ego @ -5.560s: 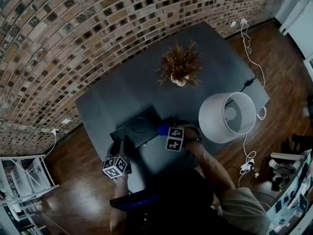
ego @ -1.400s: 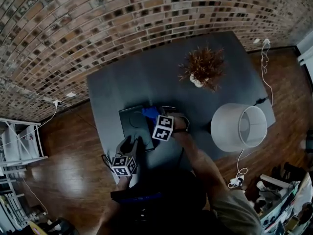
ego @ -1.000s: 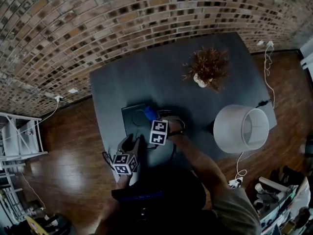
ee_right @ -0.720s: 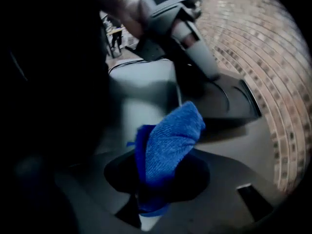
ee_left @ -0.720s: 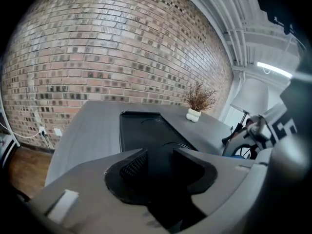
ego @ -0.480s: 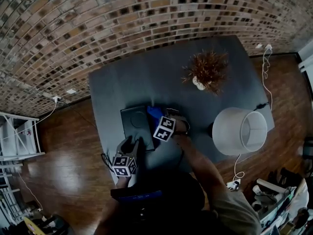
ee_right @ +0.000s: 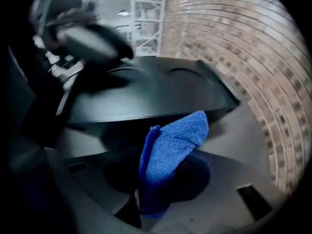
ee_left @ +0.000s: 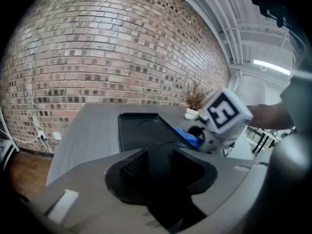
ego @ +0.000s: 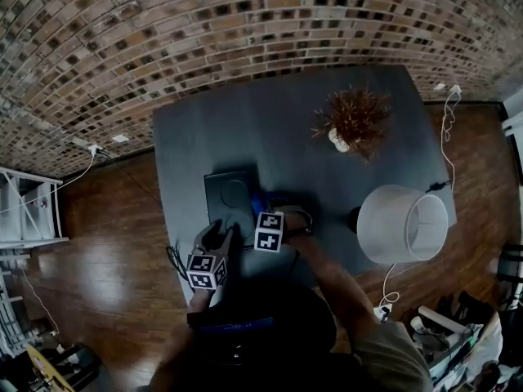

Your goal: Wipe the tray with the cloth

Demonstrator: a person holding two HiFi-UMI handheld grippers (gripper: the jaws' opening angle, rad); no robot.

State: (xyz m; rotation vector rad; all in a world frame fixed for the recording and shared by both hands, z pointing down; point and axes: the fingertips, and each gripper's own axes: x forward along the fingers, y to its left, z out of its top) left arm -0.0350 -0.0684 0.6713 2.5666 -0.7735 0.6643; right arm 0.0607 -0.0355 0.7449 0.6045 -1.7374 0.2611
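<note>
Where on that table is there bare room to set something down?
The widest bare stretch of the table lies between the tray and the brick-wall edge. Another runs between tray and dried plant. The near side is crowded: left gripper, right gripper with the cloth, and the lamp.

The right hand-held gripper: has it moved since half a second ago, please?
Yes. The right hand-held gripper, shut on the blue cloth, has slid along the tray's right edge toward the person.

Black rectangular tray (ego: pixel 227 198) lies flat; bunched blue cloth (ee_right: pixel 168 145) by its right rim
</note>
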